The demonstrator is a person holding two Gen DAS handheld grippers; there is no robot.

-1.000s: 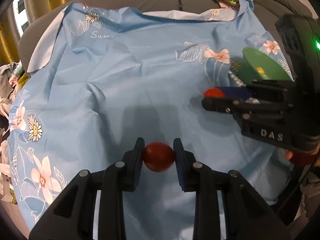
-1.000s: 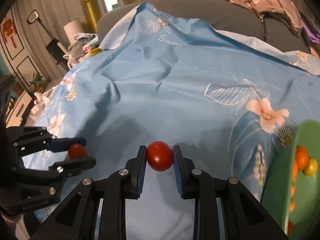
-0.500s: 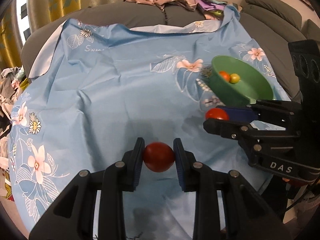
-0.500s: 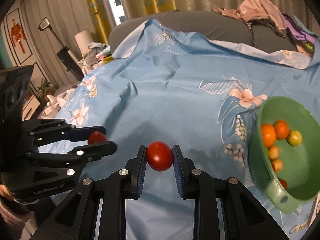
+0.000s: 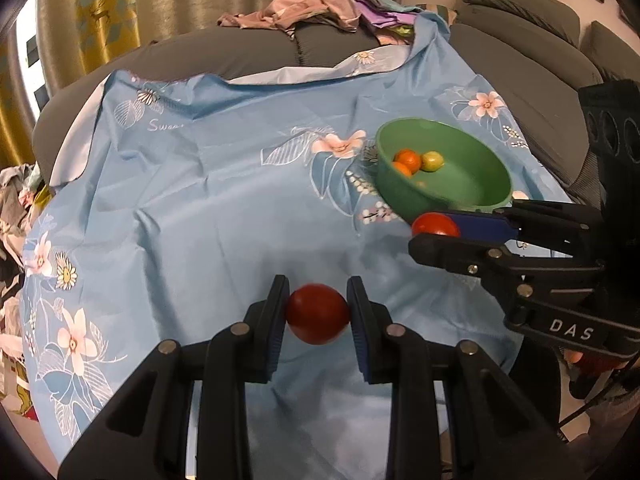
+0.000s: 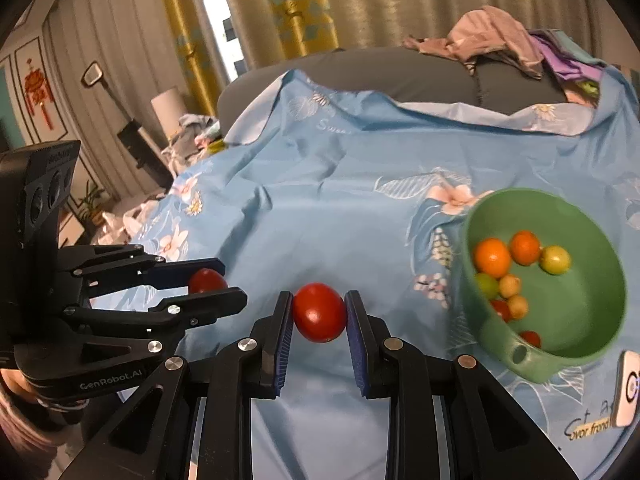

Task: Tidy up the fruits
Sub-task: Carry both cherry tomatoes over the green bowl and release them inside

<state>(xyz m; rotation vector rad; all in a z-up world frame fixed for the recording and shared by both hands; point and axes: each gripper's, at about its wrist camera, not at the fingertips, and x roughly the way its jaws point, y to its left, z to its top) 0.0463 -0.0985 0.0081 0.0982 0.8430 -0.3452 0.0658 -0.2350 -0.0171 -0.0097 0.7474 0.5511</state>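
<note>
My left gripper [image 5: 317,314] and right gripper [image 6: 319,313] are each closed on a red tomato [image 5: 317,314] above the blue cloth [image 5: 224,208], so I should carry both over the green bowl [image 6: 592,344] to my right and release low

a home living room. a grey cushioned sofa [image 5: 520,60] draped with a light blue floral cloth [image 5: 224,184], crumpled clothes [image 6: 492,40] heaped behind, yellow patterned curtains [image 6: 296,8] at the window
</note>
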